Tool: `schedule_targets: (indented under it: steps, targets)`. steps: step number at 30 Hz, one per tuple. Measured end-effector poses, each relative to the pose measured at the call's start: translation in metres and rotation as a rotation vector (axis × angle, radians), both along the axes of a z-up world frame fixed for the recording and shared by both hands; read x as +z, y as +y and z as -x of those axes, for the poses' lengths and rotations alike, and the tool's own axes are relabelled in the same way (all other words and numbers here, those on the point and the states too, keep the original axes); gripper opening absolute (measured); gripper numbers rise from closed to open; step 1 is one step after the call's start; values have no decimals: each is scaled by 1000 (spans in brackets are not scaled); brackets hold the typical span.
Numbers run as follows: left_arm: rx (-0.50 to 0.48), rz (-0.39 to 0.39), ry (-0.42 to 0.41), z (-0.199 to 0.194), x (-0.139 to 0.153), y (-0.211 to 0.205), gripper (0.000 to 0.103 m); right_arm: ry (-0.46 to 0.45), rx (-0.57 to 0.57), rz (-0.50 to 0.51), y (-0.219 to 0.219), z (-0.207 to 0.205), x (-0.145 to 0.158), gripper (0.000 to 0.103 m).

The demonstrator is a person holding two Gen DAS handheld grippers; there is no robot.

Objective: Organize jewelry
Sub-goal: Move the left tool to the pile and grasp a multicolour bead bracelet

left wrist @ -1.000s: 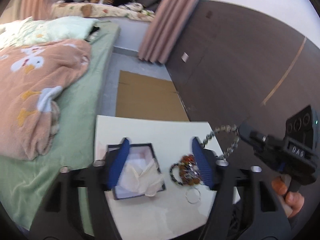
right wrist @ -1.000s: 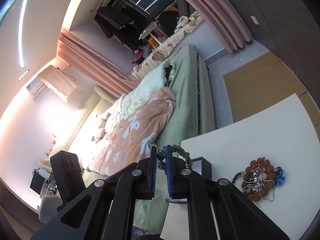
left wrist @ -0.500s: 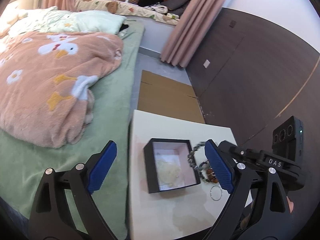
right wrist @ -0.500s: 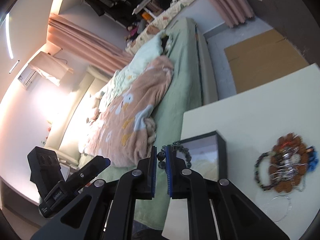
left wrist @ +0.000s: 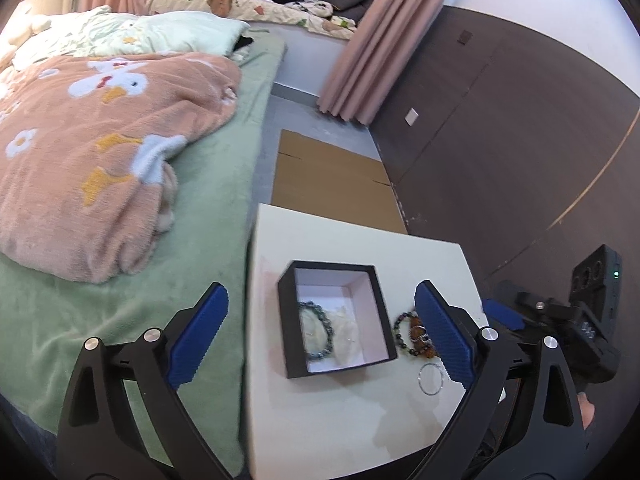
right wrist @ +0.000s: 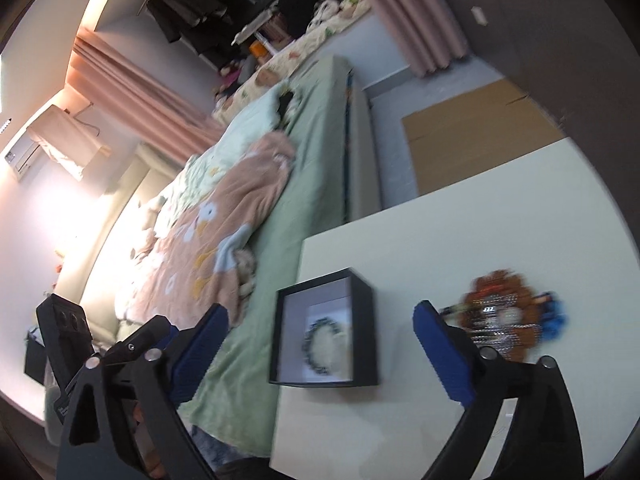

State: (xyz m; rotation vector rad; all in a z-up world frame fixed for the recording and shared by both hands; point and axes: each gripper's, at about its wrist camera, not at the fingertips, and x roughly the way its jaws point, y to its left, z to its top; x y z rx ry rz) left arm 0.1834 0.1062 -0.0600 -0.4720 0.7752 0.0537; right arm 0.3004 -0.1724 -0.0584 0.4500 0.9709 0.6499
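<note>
Both sets of jaws are spread wide and pinch nothing: left gripper (left wrist: pixel 322 336) hangs over the box, right gripper (right wrist: pixel 320 354) likewise, from the other side.

Between them sits one black box (left wrist: pixel 335 318), open, pale lining, on the white surface (left wrist: pixel 352 432). One dark bead bracelet (left wrist: pixel 318 334) lies flat inside it on some crumpled pale tissue.

Just right of the box, on the surface: a pile of jewelry (left wrist: pixel 414 334). It looks like a dark bead loop, brown/amber beads and silver chain (blurred in the right view, exact count cannot be told). One thin silver ring (left wrist: pixel 431 373) lies apart, nearer the camera.

Handling, judged: all light. Bead strands are stiff-ish in the loop but roll and slip; pinch across a single strand at the outer edge of the pile. Chain is limp and may drag neighbours along. The thin ring lies flat, hard to get under; take it by the rim.

Bed (left wrist: pixel 120 200) is alongside.
</note>
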Motion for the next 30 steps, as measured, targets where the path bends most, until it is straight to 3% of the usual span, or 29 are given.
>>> schedule_targets:
  steps: [8,16,22,24,27,30]
  targets:
    - [-84,4,2,-19,-2,-45,94,24,-102,35,-62,2,-11,96]
    - [-190,-1,16,-35,-11,-94,92,62,-170,-8,-107,2,-43,95]
    - [-292,-32,93,-49,-31,-130,62,136,-194,-70,-125,-3,-83,77]
    - [-321,-54,117,-53,-39,-140,52,164,-198,-101,-129,-2,-91,75]
    - [-375,-91,168,-61,-54,-158,42,188,-206,-93,-133,-2,-96,73]
    - [-412,-119,203,-67,-67,-172,40,230,-217,-97,-137,-1,-103,73]
